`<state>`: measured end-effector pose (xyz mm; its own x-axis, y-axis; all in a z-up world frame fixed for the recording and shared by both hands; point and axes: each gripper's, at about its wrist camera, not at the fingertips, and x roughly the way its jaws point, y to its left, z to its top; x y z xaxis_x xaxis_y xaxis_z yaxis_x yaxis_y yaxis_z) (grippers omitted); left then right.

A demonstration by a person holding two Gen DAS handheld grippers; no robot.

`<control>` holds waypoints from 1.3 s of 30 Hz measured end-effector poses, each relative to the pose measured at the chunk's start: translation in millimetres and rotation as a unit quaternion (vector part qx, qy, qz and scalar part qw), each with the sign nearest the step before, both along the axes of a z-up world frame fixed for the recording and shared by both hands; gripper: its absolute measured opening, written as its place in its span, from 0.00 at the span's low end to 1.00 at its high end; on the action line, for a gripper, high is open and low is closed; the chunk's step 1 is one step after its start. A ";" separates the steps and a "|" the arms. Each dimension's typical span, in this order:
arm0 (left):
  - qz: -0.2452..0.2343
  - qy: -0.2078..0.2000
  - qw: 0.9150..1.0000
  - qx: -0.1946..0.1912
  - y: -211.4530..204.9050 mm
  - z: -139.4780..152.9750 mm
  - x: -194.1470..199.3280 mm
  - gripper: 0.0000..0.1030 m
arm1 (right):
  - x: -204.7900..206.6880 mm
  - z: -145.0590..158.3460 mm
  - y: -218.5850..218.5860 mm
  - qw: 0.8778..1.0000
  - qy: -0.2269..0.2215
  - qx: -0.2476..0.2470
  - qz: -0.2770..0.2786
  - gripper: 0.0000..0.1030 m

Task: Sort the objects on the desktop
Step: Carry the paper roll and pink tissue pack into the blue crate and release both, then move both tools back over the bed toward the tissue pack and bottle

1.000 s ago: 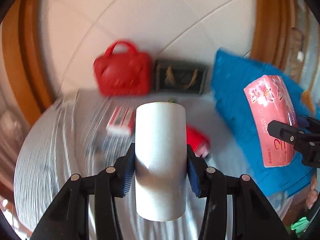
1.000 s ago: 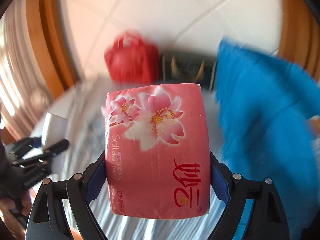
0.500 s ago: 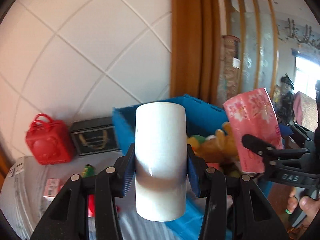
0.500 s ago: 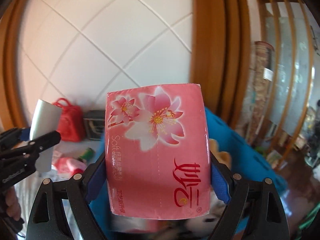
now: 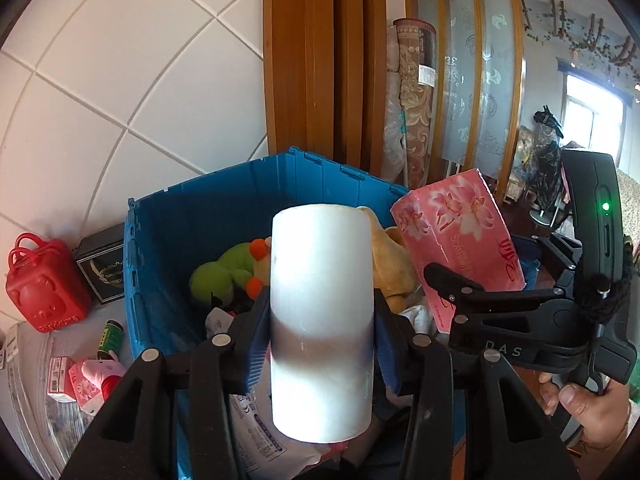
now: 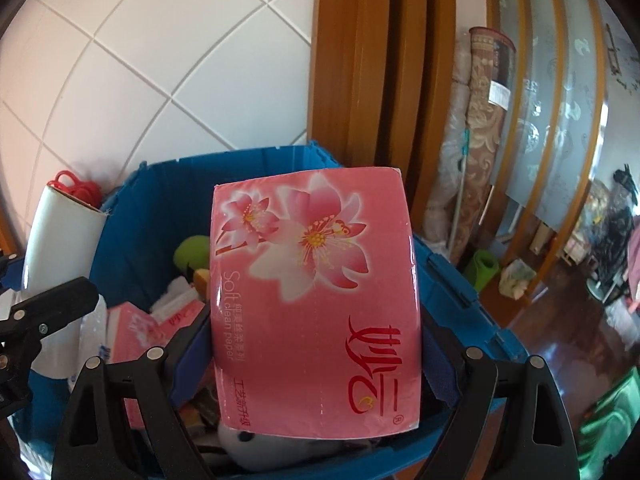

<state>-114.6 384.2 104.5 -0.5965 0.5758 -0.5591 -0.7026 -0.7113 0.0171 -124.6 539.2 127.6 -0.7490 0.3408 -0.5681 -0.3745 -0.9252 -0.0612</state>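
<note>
My left gripper (image 5: 320, 316) is shut on a white roll (image 5: 322, 320) and holds it upright over the open blue crate (image 5: 224, 204). My right gripper (image 6: 316, 360) is shut on a pink tissue pack (image 6: 316, 304) with flower print, also over the crate (image 6: 460, 288). The pack shows in the left wrist view (image 5: 460, 232), to the right of the roll. The roll shows at the left of the right wrist view (image 6: 60, 236). Inside the crate lie a green plush toy (image 5: 220, 276), a yellow plush (image 5: 390, 264) and other tissue packs (image 6: 136, 328).
Left of the crate on the table stand a red bag (image 5: 40, 284) and a black box (image 5: 102, 264). A green bottle (image 5: 110, 336) and small pink packs (image 5: 88, 376) lie in front of them. A tiled wall and wooden door frame stand behind.
Both grippers swung right from the table to above the blue crate, carrying the roll and the tissue pack. Since half a second ago they have come closer over the crate.
</note>
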 end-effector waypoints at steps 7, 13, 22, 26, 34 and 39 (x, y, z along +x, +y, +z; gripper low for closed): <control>0.016 -0.005 1.000 -0.011 -7.4 -1.6 -6.0 0.44 | -7.7 -13.4 9.6 1.000 -0.016 0.017 -0.005 0.88; 0.025 0.010 1.000 -0.006 -10.7 1.0 -3.4 0.77 | -7.7 -15.1 17.7 1.000 -0.011 0.013 -0.012 1.00; 0.044 0.035 0.998 0.020 -50.7 14.1 0.4 0.79 | 7.9 -3.3 8.6 1.000 0.003 0.014 -0.019 1.00; 0.036 0.033 0.998 0.044 -94.4 18.5 -6.6 0.79 | 19.8 21.7 -19.2 0.999 0.052 0.007 0.002 1.00; 0.125 0.018 0.990 0.068 -216.8 12.7 -51.1 0.79 | 2.1 56.0 -120.1 0.989 0.124 -0.006 0.080 1.00; 0.190 0.000 0.981 0.036 -312.1 -7.6 -100.9 0.79 | -33.2 58.2 -191.6 0.984 0.124 -0.020 0.124 1.00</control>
